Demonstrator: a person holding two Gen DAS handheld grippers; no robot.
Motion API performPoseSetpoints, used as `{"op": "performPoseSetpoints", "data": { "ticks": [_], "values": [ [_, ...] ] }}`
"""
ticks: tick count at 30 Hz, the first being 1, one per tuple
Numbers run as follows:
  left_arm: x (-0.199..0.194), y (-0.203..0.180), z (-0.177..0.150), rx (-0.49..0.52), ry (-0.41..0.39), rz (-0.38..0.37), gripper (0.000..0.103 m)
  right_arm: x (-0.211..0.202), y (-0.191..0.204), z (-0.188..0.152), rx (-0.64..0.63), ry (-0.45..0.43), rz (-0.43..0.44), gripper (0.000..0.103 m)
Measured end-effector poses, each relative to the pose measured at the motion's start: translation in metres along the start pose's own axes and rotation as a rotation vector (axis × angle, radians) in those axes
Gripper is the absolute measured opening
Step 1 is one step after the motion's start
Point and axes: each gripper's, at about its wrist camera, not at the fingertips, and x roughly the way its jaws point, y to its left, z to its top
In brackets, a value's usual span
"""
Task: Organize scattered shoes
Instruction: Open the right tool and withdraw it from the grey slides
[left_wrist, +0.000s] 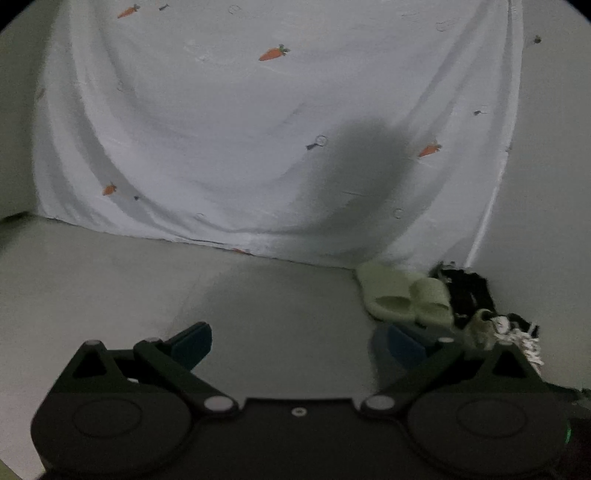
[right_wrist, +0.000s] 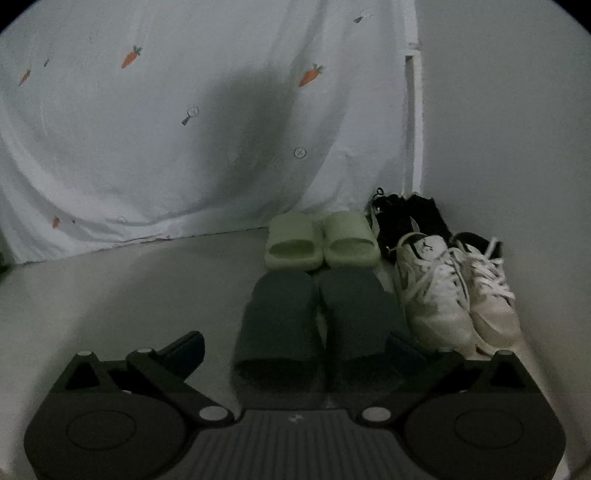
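Seemingly, the sorting is at or near its end — four pairs are lined up on the floor (right_wrist: 110, 302) in the corner where the carrot-print sheet (right_wrist: 184, 147) meets the plain wall (right_wrist: 498, 129).

Nothing is held. The right gripper (right_wrist: 295, 350) is spread wide, its fingers flanking the heels of the dark grey slides (right_wrist: 314, 317); whether a finger touches them cannot be told. The left gripper (left_wrist: 295, 343) is likewise wide and empty over bare floor, well to the left of the shoes.

The pairs are set in two rows. At the sheet's hem stand the pale green slides (right_wrist: 321, 243), with the black shoes (right_wrist: 410, 218) in the very corner beside them. In the nearer row the dark grey slides sit just in front of the green ones, and the white lace-up sneakers (right_wrist: 458, 291) lie along the wall.

Both slide pairs look moulded, thick-soled and matte, probably light foam that would yield under a pinch. The sneakers are smooth and panelled, with loose flat laces. The black pair is soft and too dark to be made out.

If anything is left, only a withdrawal is called for, or a small squaring nudge — the sneakers look slightly splayed.
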Motion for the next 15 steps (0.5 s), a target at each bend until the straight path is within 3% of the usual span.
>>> {"op": "performPoseSetpoints", "data": {
  "ticks": [5,15],
  "values": [
    [-0.047,0.022,-0.005,0.053,0.0,-0.071,0.102,-0.058,0.047,-0.006,-0.024,-0.09,0.012,0.103],
    [-0.122,0.087,-0.051,0.088,0.079,-0.043,0.102,-0.152,0.148,-0.047,-0.042,-0.131,0.033,0.103]
  ]
}}
